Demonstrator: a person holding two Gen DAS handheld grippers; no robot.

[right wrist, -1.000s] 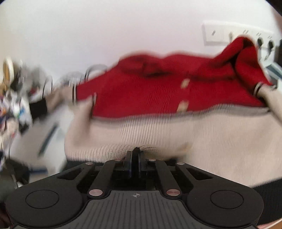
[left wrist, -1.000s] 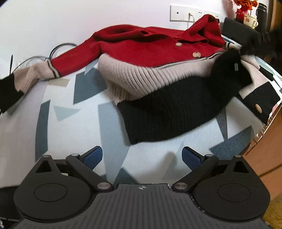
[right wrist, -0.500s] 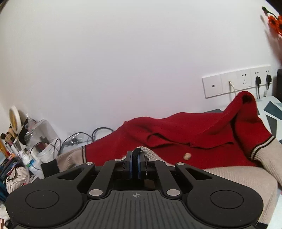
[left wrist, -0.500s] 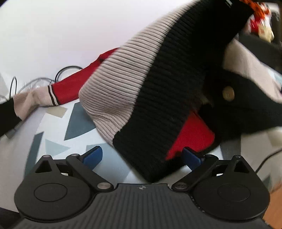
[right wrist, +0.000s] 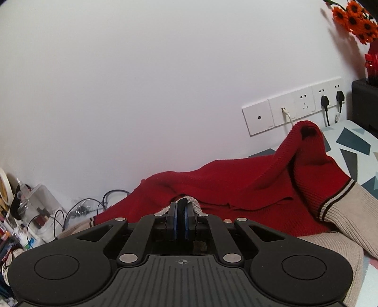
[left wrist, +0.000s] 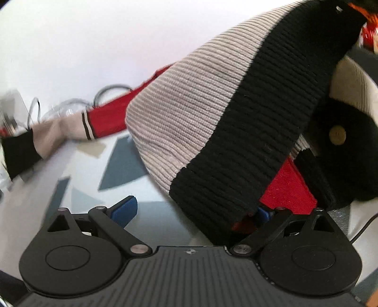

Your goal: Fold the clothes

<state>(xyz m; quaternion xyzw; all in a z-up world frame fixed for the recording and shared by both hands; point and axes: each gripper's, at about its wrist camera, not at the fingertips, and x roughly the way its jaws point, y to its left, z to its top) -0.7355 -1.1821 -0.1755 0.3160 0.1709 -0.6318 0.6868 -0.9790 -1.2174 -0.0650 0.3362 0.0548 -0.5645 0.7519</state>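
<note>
Between the spread left tongs [left wrist: 191, 210] hangs the cardigan hem [left wrist: 212, 189], lifted by the right tongs [right wrist: 180, 216], which pinch its edge.

The cardigan [right wrist: 248, 189] lies on the table [right wrist: 354, 141], against the wall [right wrist: 165, 82]; sockets [right wrist: 293, 108] above it, cables [right wrist: 78, 207] to its left.

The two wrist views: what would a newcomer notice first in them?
In the left wrist view, the knitted cardigan, with beige, black and red bands, hangs lifted across the middle, above the patterned tabletop and the open left gripper. In the right wrist view, the right gripper is shut on a beige and black edge of that cardigan, with its red part heaped behind. Orange flowers stand out at the top right corner.
</note>
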